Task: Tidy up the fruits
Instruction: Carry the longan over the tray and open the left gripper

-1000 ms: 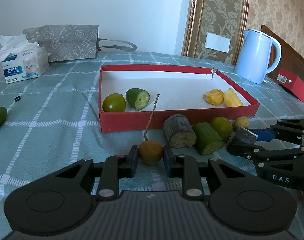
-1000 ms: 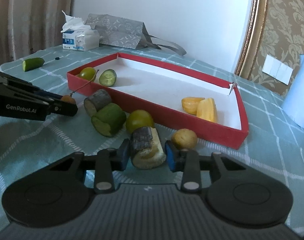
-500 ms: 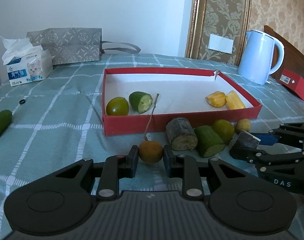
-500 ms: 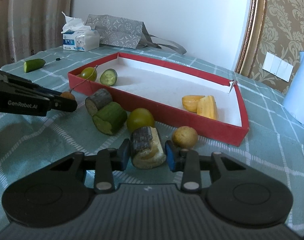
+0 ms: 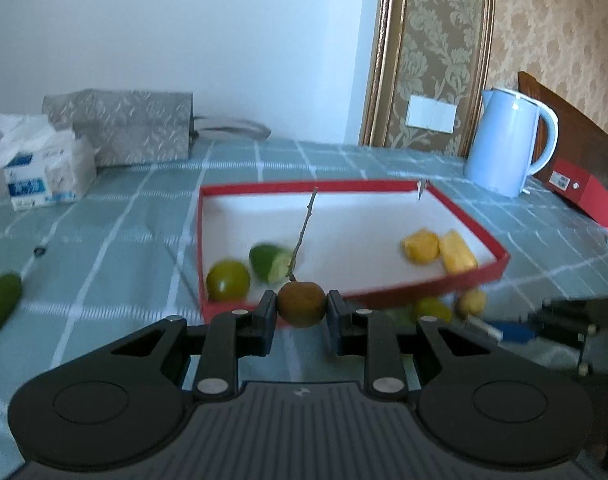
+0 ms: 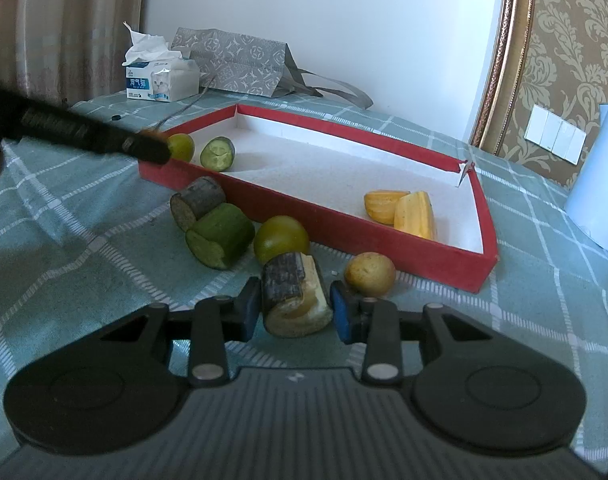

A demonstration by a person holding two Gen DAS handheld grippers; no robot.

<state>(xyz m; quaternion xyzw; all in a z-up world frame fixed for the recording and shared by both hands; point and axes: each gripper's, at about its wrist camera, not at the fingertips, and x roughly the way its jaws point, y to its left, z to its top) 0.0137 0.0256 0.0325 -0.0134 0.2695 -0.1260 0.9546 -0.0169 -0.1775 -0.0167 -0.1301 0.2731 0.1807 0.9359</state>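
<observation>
The left gripper [image 5: 302, 307] clamps a small brown fruit [image 5: 302, 304], its stem poking up, with the red tray [image 5: 444, 285] just ahead. The right gripper [image 6: 295, 307] pinches a dark-skinned fruit chunk [image 6: 294, 294] near the tray's front wall.

A checked green tablecloth [image 6: 544, 280] carries a red tray [image 6: 384, 240], loose fruit pieces [image 6: 220, 234], kettle [image 5: 508, 144]

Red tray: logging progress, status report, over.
Left gripper shut on stemmed brown fruit, at red tray near wall. Right gripper shut on bark-skinned chunk. Path clear.
</observation>
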